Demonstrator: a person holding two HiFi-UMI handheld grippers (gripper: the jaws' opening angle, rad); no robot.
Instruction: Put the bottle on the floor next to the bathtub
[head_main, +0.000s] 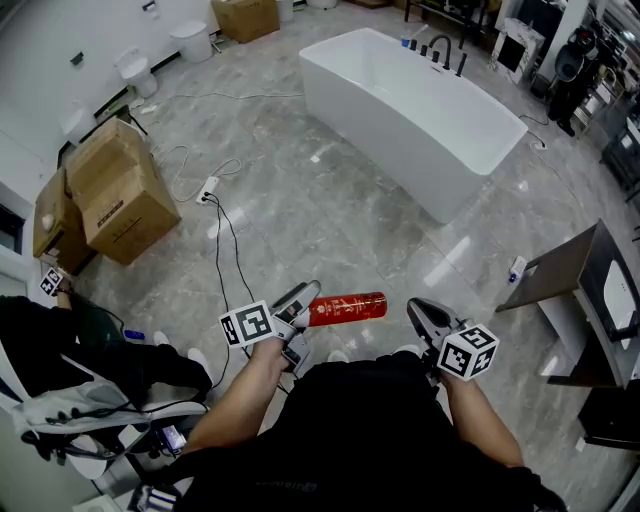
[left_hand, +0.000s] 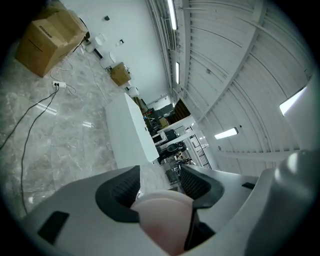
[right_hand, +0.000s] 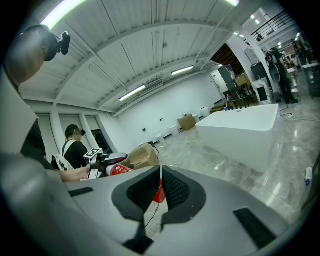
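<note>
A red bottle (head_main: 348, 308) lies level in the air above the floor, and my left gripper (head_main: 296, 314) is shut on its left end. In the left gripper view the bottle's pale rounded end (left_hand: 162, 220) fills the space between the two dark pads (left_hand: 120, 192). My right gripper (head_main: 424, 314) hangs to the bottle's right, shut with nothing in it. In the right gripper view its pads (right_hand: 176, 190) almost meet, and the bottle (right_hand: 118, 170) shows beyond them at the left. The white bathtub (head_main: 410, 110) stands ahead on the grey marble floor, well away from the bottle.
Cardboard boxes (head_main: 120, 190) stand at the left, with a power strip and cables (head_main: 208, 190) trailing across the floor. A person (head_main: 60, 350) sits at the lower left. A grey stand (head_main: 560, 270) is at the right, with a small item (head_main: 516, 268) on the floor beside it.
</note>
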